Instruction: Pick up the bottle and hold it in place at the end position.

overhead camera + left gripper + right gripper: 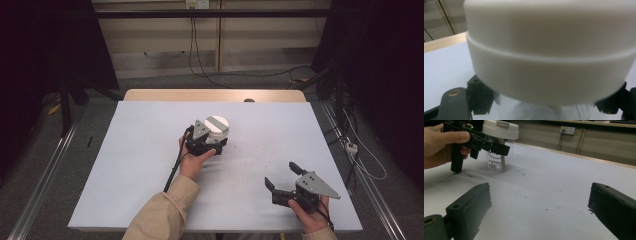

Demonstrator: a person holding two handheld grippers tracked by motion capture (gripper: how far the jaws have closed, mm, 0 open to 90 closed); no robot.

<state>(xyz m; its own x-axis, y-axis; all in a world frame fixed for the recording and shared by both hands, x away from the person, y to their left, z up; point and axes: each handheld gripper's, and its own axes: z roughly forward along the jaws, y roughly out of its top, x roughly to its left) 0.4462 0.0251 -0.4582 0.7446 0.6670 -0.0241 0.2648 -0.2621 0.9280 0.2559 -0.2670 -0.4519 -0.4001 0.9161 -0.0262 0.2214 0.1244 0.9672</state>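
Resting at five o'clock on the white table cover point(150, 165), the right gripper point(282, 177) gapes wide, holding nothing; near the centre, the left gripper point(216, 144) is clenched on the clear plastic jar with a white screw lid point(499, 147), standing upright; it looks light, rigid and slippery, best gripped just under the lid; its print reads "CHERISH" point(494, 161), partly hidden.

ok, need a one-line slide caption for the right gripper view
Left gripper shut on a clear jar below its white lid, seen between the open jaws of the right gripper.
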